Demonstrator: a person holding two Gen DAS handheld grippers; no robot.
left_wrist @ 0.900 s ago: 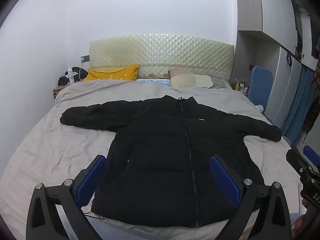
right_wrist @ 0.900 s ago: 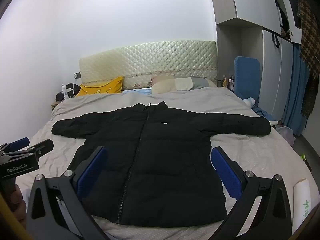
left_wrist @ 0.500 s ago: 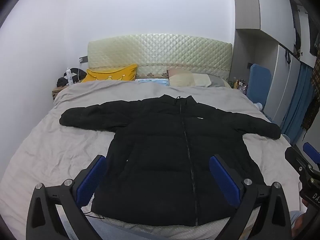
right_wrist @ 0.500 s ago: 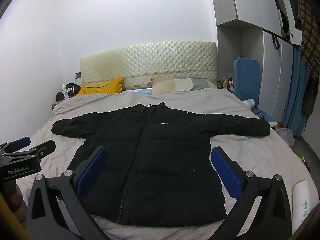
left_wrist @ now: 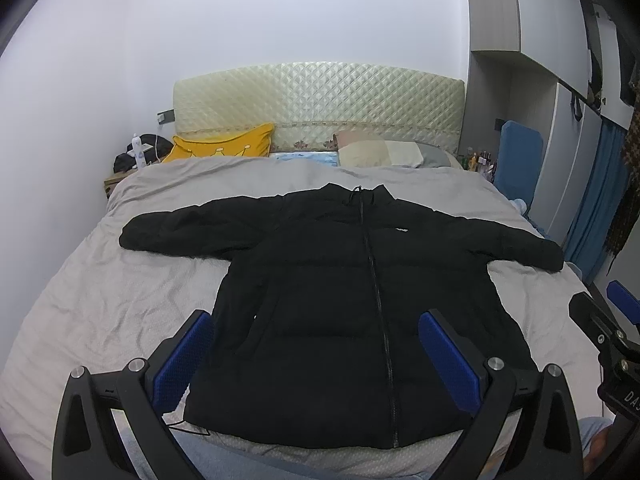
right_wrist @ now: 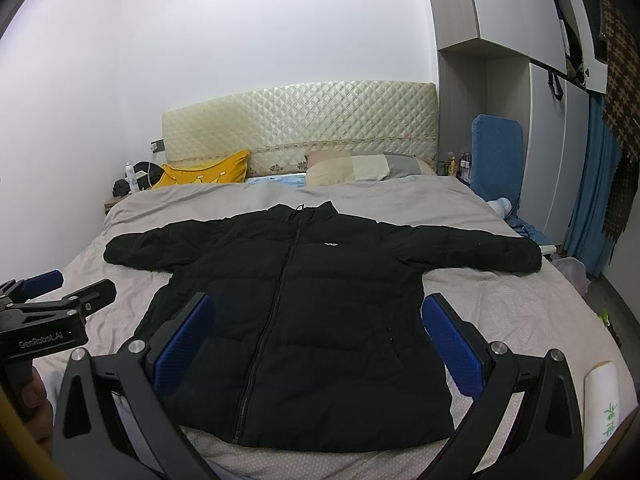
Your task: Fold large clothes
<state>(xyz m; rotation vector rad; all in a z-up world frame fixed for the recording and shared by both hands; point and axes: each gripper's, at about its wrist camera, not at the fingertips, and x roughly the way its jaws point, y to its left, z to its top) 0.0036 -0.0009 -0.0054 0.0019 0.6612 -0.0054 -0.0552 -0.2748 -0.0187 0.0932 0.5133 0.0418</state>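
Grey bed [left_wrist: 100,304] carries the black jacket [left_wrist: 340,320] spread flat, zipped, sleeves out. Left gripper [left_wrist: 320,356] and right gripper [right_wrist: 320,338] hover released above its hem. Only the right view shows a white bottle [right_wrist: 600,404] beside the bed.

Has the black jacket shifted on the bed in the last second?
No. The black jacket lies spread flat, its collar still lined up below the headboard.

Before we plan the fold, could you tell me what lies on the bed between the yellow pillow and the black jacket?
Only bare grey bedsheet separates the yellow pillow from the black jacket; nothing else lies there, as the right wrist view shows.
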